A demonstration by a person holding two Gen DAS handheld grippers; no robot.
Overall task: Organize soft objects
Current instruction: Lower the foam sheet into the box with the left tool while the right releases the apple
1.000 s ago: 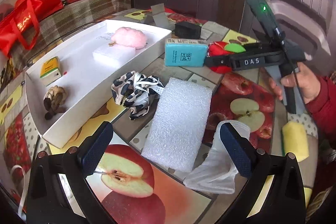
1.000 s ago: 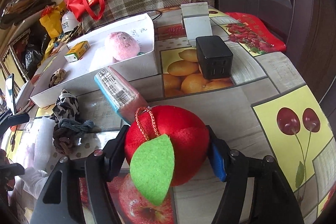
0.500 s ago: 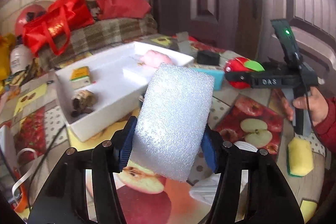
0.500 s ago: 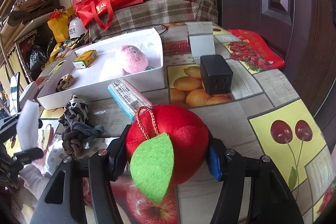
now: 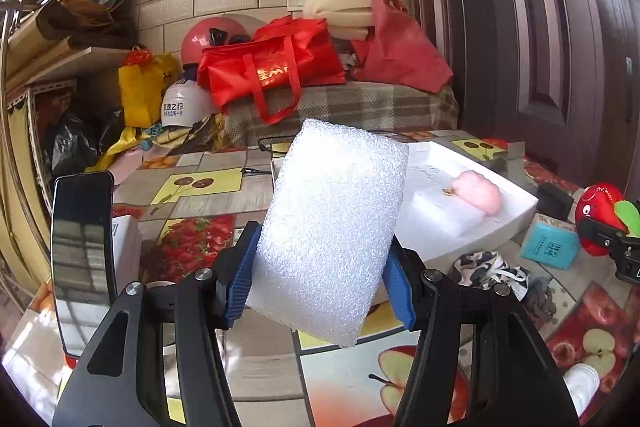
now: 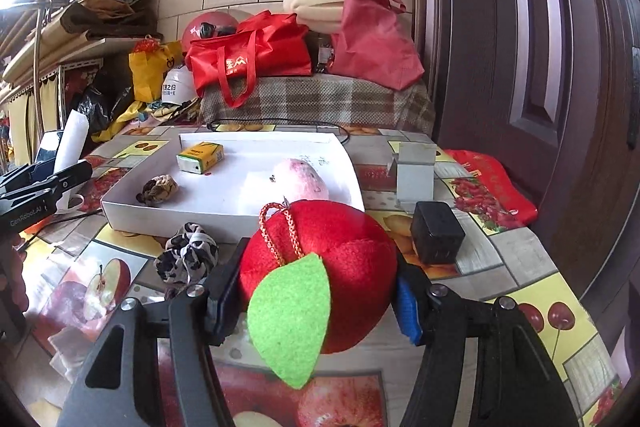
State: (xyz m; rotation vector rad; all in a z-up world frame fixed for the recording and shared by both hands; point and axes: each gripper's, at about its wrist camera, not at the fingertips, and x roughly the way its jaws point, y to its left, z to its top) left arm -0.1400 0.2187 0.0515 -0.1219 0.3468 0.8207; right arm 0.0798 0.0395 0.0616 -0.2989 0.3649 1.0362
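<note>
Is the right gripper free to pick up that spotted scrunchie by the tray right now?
Probably not: the right gripper is shut on the red plush apple. The scrunchie lies uncovered nearby, but the apple must go first.

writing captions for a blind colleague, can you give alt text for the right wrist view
The right gripper clamps a red plush apple with a green felt leaf above a fruit-print table. Behind it a white tray holds a pink plush, a yellow carton and a brown scrunchie; a black-and-white scrunchie lies before the tray.
</note>
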